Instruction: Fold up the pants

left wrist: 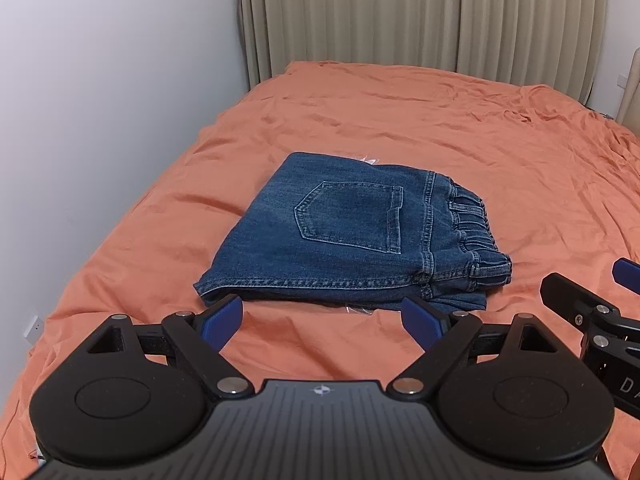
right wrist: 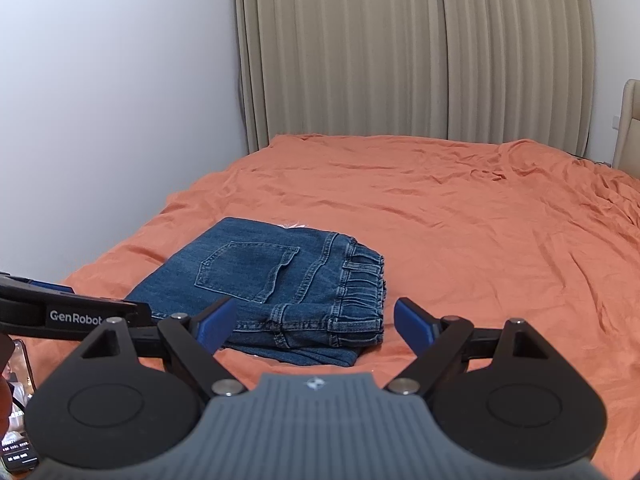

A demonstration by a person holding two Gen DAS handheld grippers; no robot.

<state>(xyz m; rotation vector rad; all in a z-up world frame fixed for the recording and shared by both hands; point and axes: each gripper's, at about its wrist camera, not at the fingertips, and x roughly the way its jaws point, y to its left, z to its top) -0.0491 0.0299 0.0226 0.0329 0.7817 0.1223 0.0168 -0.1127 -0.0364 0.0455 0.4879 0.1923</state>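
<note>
Folded pants (left wrist: 344, 232) on bed (left wrist: 440, 128), both grippers empty.
We record blue denim pants folded into a compact stack, back pocket up, elastic waistband to the right, lying on the orange sheet near the wall (left wrist: 100, 120). Left gripper (left wrist: 322, 320) and right gripper (right wrist: 314, 322) hover just short of the stack, fingers spread apart, touching nothing. Beige curtains (right wrist: 400, 48) hang behind the bed.
</note>
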